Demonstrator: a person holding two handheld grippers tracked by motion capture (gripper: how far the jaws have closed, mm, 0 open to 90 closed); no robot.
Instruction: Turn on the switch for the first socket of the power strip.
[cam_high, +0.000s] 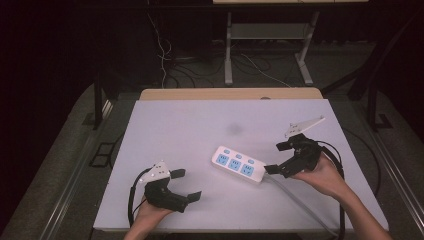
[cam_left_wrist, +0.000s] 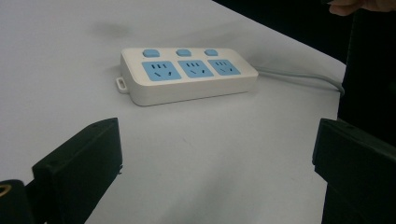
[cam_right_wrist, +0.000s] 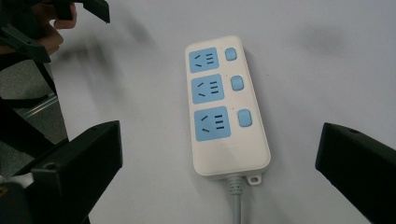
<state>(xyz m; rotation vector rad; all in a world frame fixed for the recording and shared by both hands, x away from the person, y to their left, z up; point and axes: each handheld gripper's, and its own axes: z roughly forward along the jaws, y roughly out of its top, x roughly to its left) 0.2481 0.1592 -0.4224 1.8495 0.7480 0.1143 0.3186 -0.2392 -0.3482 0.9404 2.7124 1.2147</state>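
A smooth white plastic power strip (cam_high: 239, 164) with rounded corners lies flat on the table, slightly right of the middle, set on a diagonal. Its top carries three pale blue socket faces (cam_right_wrist: 208, 89) in a row, each with a small rounded blue switch (cam_right_wrist: 237, 83) beside it, and a little white mounting tab (cam_right_wrist: 253, 179) juts from the cord end. A thick grey cord (cam_high: 300, 202) leaves that end and runs toward the near right edge of the table. The right black two-jaw gripper (cam_high: 278, 157) is held in the person's right hand (cam_high: 325, 174) just beside the cord end; its matte, blocky jaws stand wide apart with nothing between them, and in the right gripper view they frame the strip without touching it. The left black two-jaw gripper (cam_high: 186, 184), held in the left hand (cam_high: 148, 211) near the front left of the table, is well apart from the strip, its jaws likewise spread and empty, pointing toward it. Each gripper bears a pale grey three-cornered plate (cam_high: 303, 125) and trails a black cable (cam_high: 132, 192). The flat white matte table top (cam_high: 190, 120) has a faint grey smudge (cam_high: 233, 128) beyond the strip and a light wooden edge (cam_high: 230, 93) at its far side. Around it the room is dark, with grey floor, white metal legs (cam_high: 228, 50) of another stand and loose cables (cam_high: 162, 55) behind.
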